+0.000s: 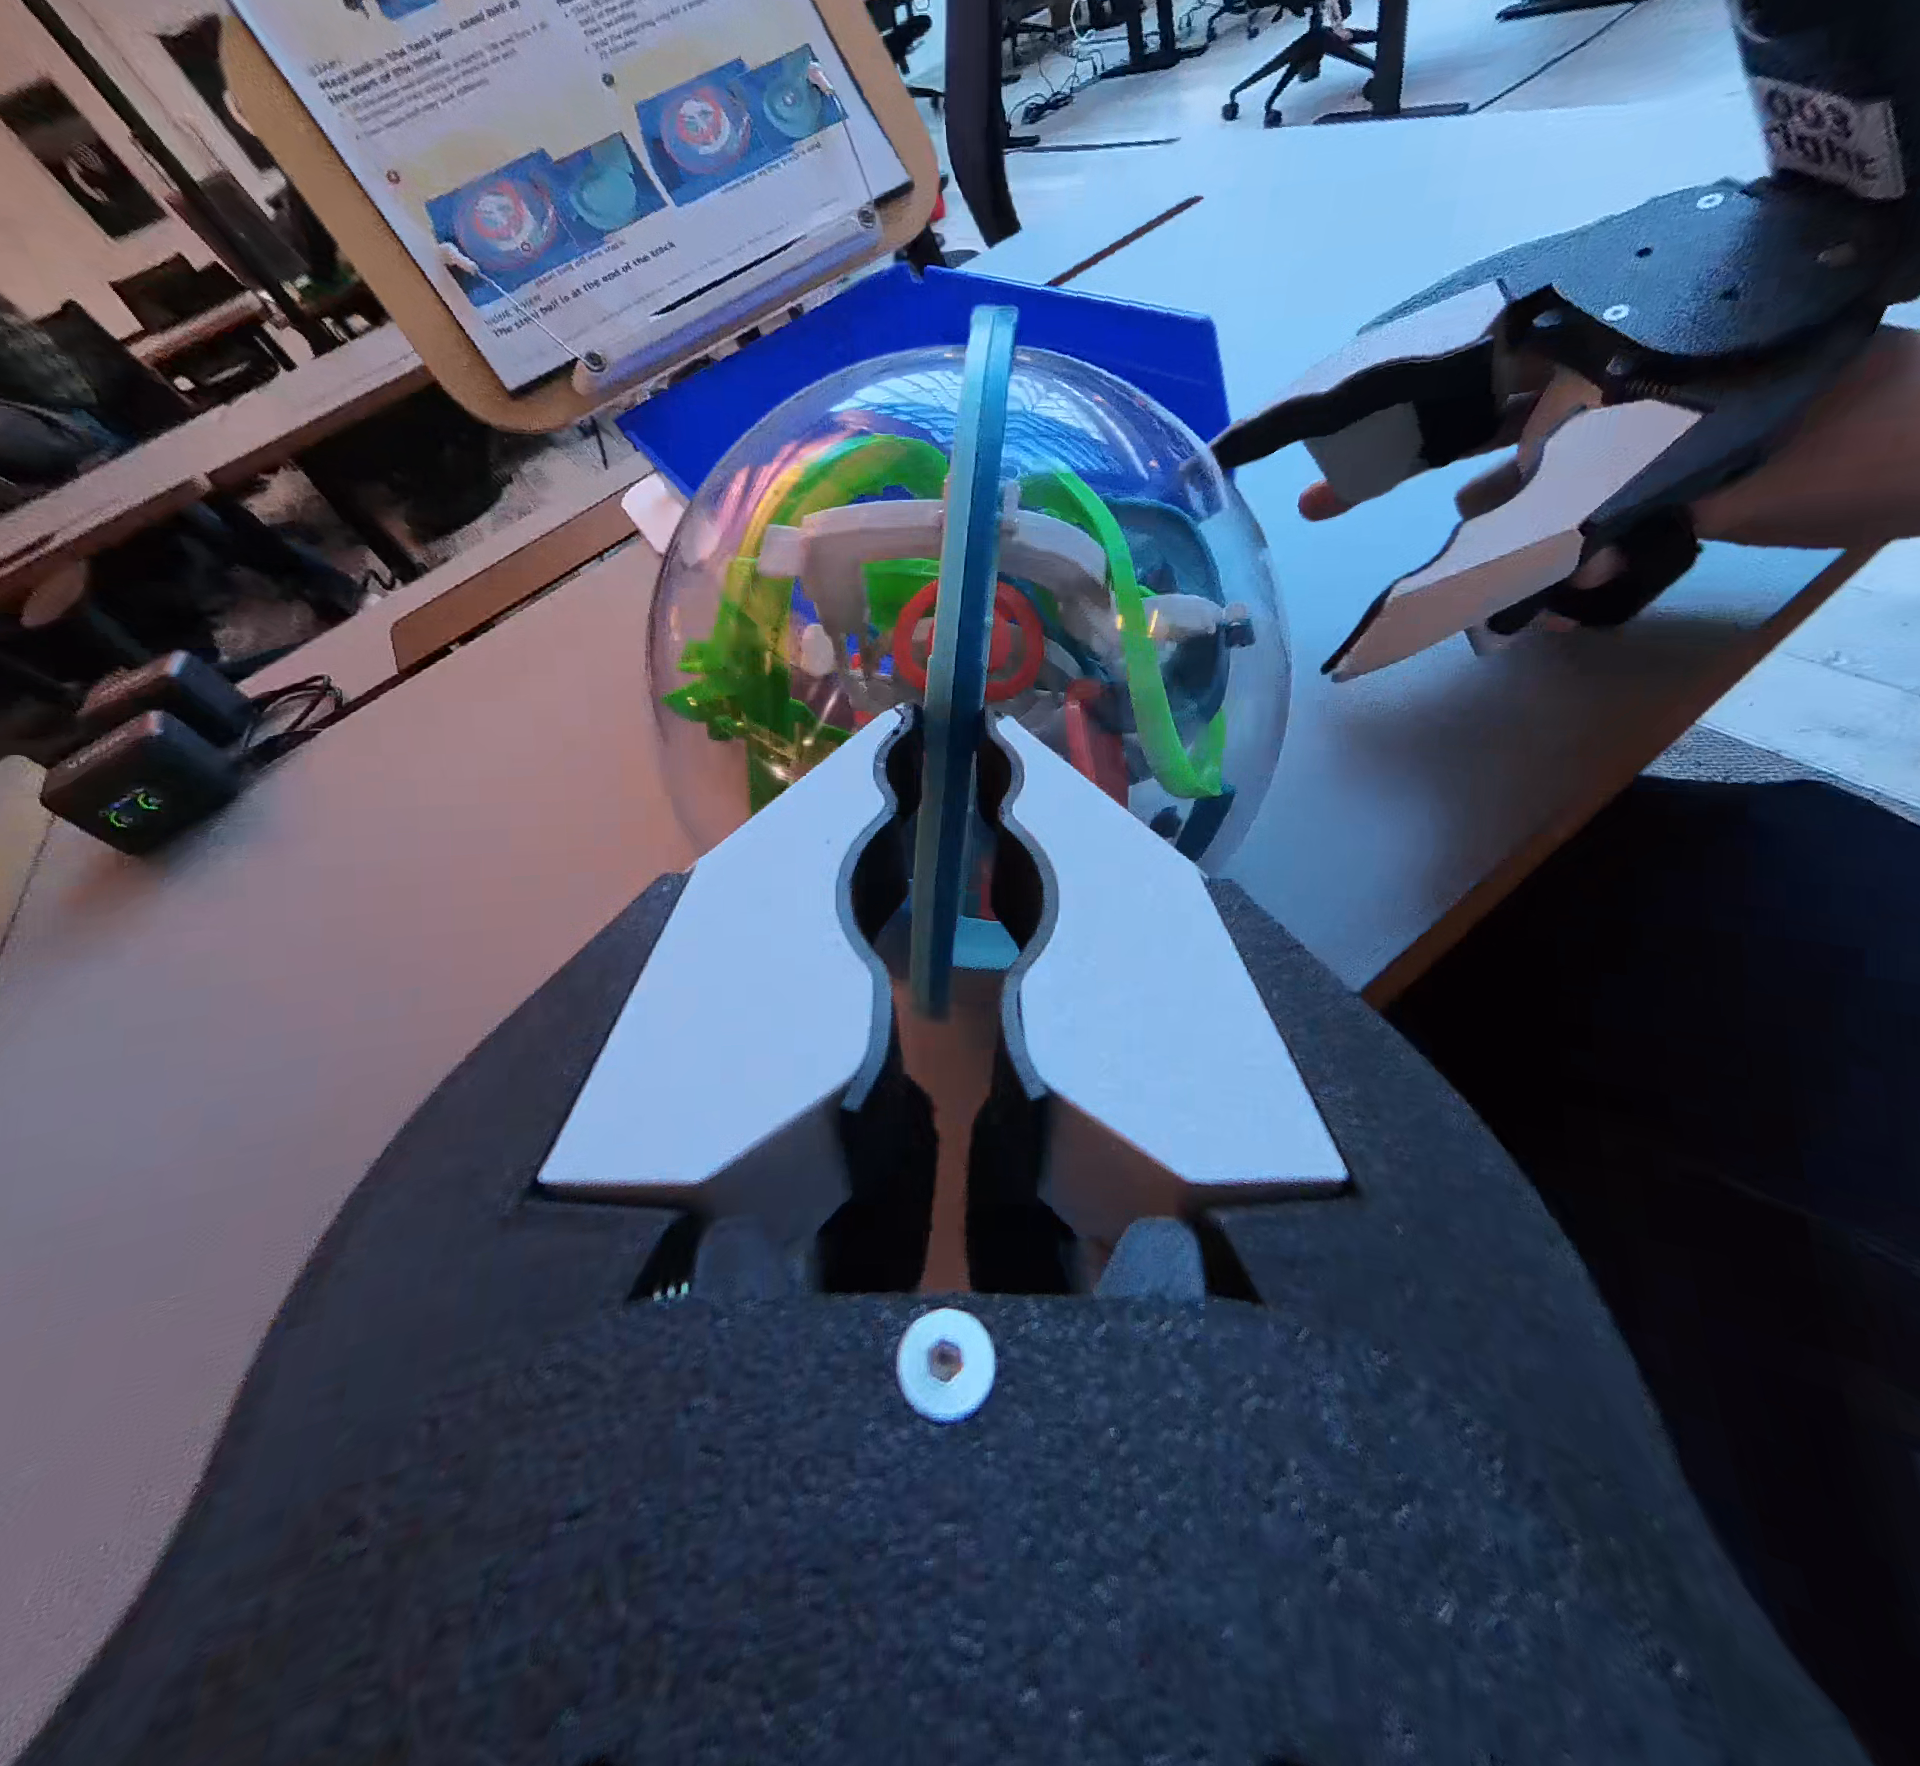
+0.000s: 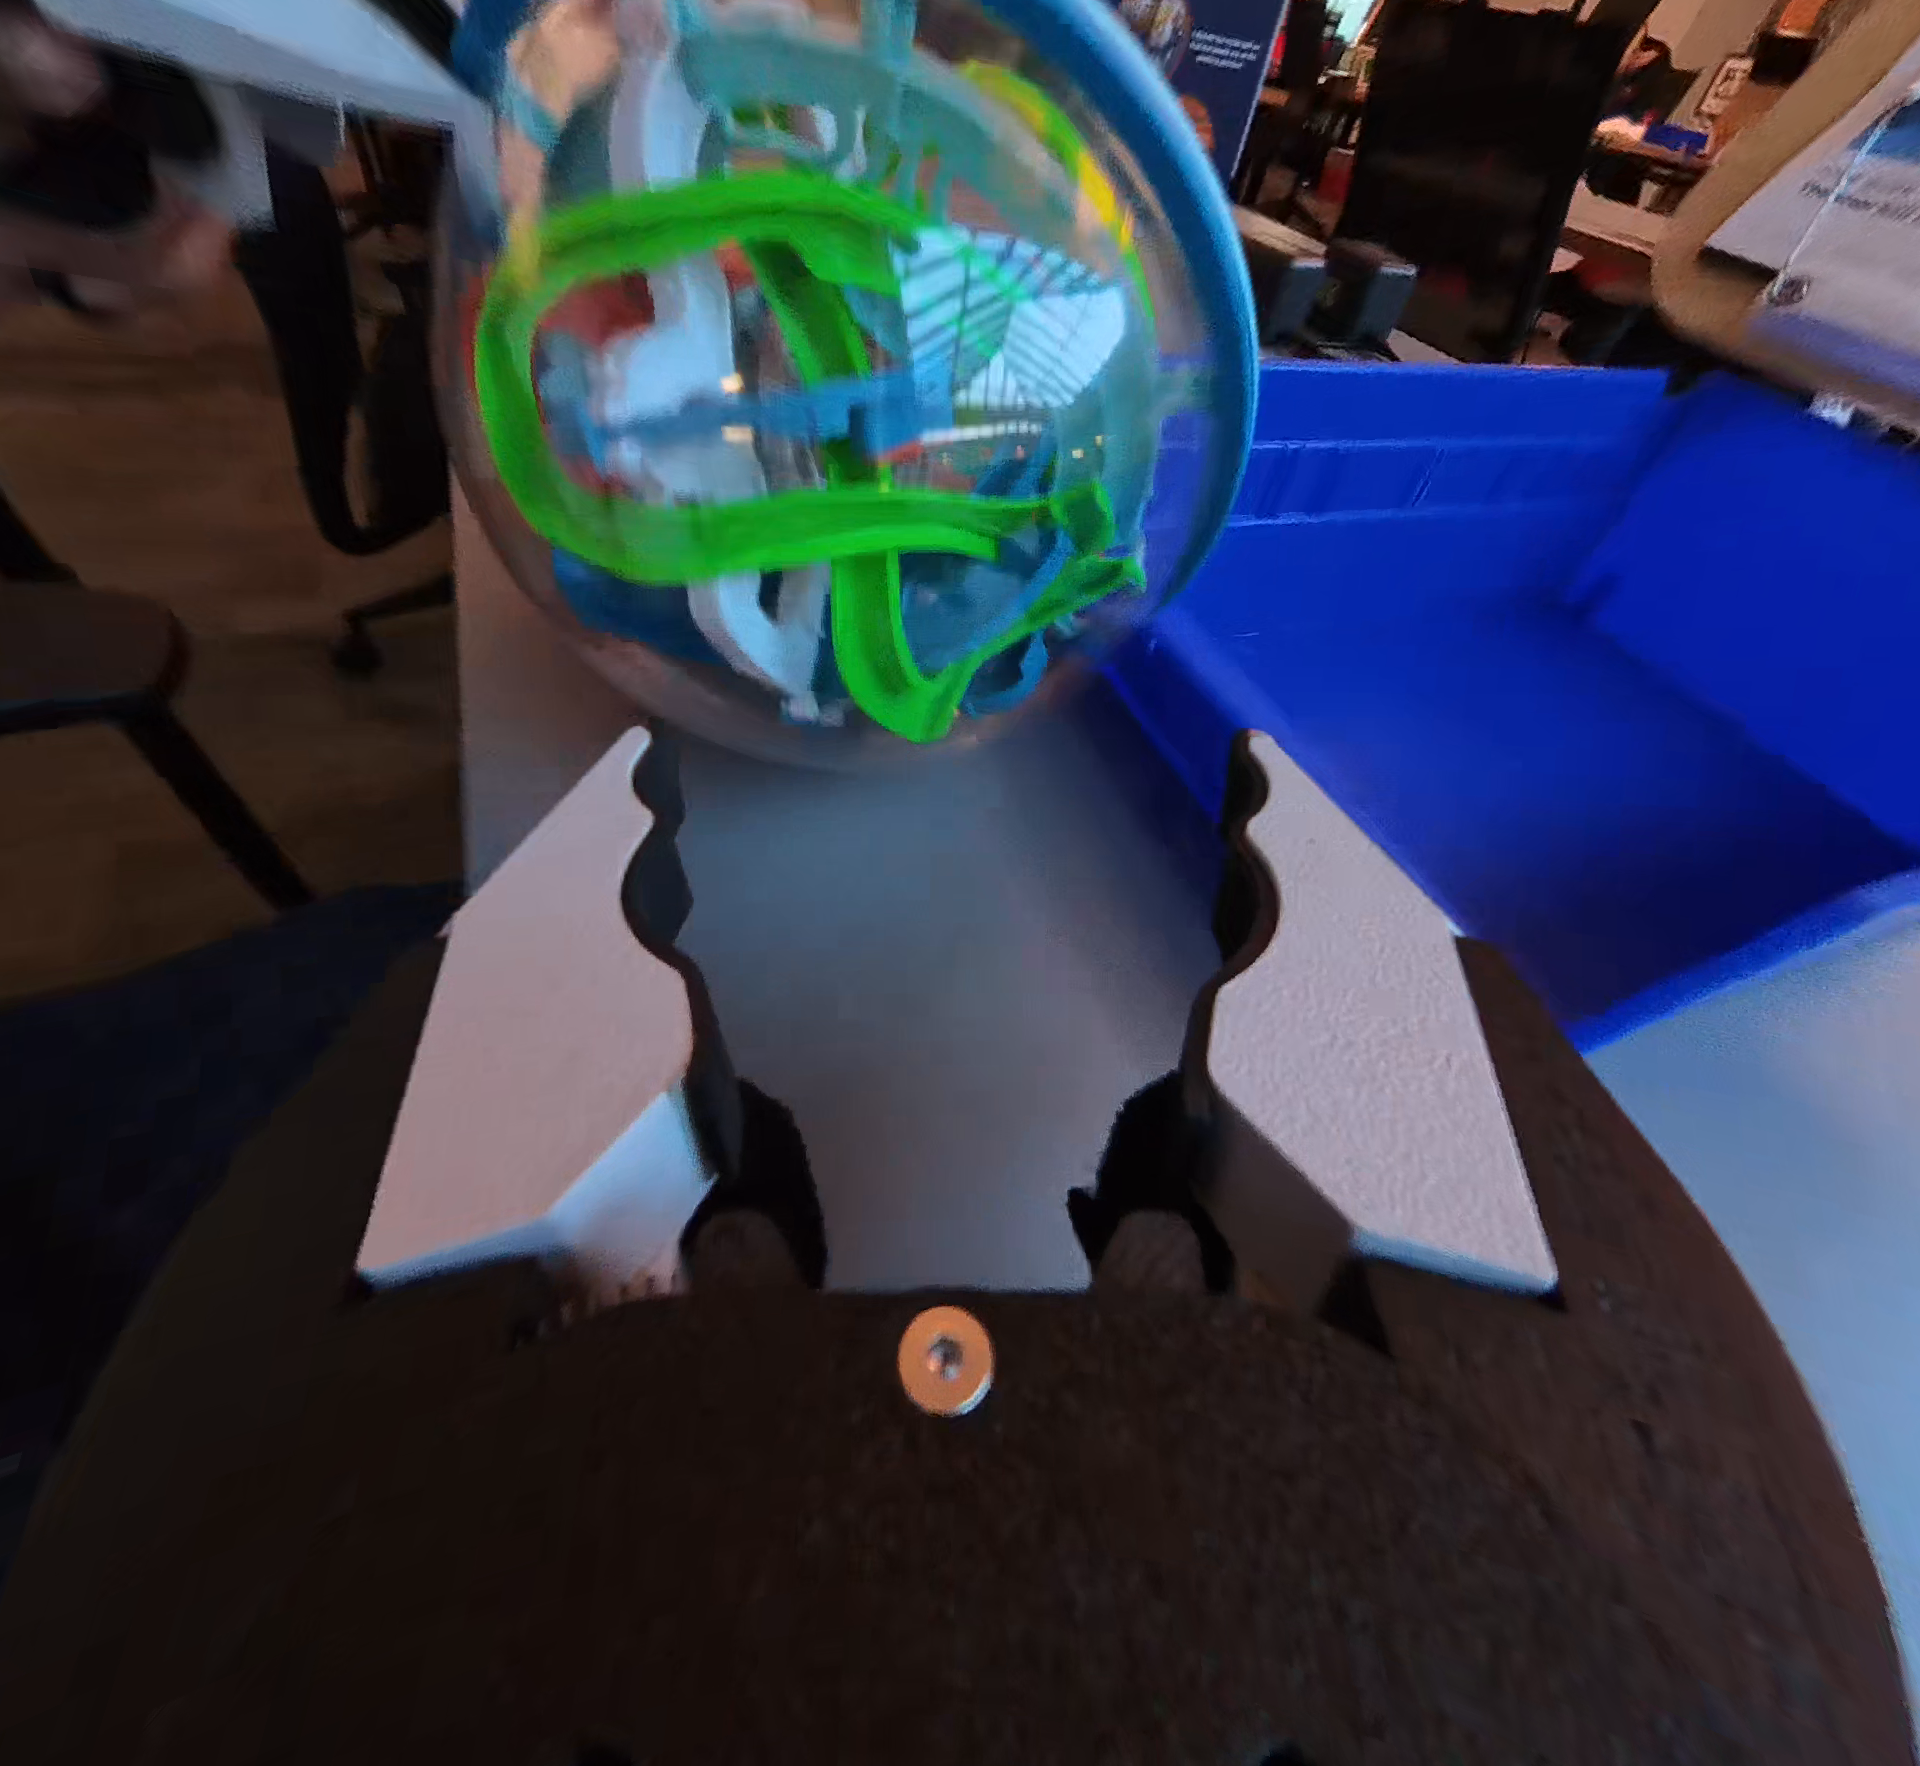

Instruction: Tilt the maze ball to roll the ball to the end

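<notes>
Maze ball (image 1: pixel 966 604), clear sphere with green, white and red tracks inside and a blue ring around its middle, being held up above the pale surface (image 1: pixel 312 885) near its far right corner, just in front of the blue bin (image 1: pixel 1122 345). Left gripper (image 1: pixel 948 729) clenching edge-on on the blue ring, fingers nearly closed with only the ring's thickness between them. Right gripper (image 2: pixel 945 750) hanging released, fingers spread wide and holding nothing, tips close to the sphere's right side but apparently not touching. Judging the step as the tilting itself, carried on one gripper alone. Small steel ball not being made out among the blurred tracks, so progress toward the end not being judged. Next move likely calling for slow, small wrist rolls, possibly with the right gripper closing on the ring to steady the sphere.
</notes>
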The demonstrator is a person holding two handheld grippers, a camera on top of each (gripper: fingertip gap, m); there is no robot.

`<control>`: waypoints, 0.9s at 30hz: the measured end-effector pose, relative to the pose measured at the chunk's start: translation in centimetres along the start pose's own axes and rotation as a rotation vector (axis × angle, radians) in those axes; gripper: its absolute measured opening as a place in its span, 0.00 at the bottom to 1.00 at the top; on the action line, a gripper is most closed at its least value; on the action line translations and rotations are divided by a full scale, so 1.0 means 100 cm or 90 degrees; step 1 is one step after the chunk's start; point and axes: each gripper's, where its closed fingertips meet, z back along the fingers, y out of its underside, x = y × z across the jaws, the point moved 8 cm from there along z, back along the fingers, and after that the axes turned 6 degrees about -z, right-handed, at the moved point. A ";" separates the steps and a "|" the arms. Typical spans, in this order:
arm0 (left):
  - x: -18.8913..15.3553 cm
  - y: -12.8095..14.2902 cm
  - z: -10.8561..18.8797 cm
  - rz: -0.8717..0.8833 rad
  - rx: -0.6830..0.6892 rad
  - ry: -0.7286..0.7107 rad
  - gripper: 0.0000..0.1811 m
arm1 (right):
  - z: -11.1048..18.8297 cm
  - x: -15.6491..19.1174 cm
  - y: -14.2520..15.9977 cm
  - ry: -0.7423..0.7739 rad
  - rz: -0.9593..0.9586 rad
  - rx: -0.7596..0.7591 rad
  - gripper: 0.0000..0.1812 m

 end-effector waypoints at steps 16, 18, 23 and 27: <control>0.077 0.039 0.001 0.148 -0.116 0.247 0.05 | -0.043 -0.023 -0.057 -0.198 -0.065 0.038 0.63; 0.080 0.041 0.000 0.152 -0.126 0.263 0.05 | -0.053 -0.021 -0.056 -0.218 -0.078 0.034 0.70; 0.076 0.046 0.001 0.116 -0.169 0.240 0.05 | -0.068 -0.006 -0.043 -0.217 -0.017 0.056 0.74; 0.070 0.067 0.007 0.118 -0.124 0.226 0.35 | -0.072 -0.003 -0.032 -0.244 -0.038 0.089 0.76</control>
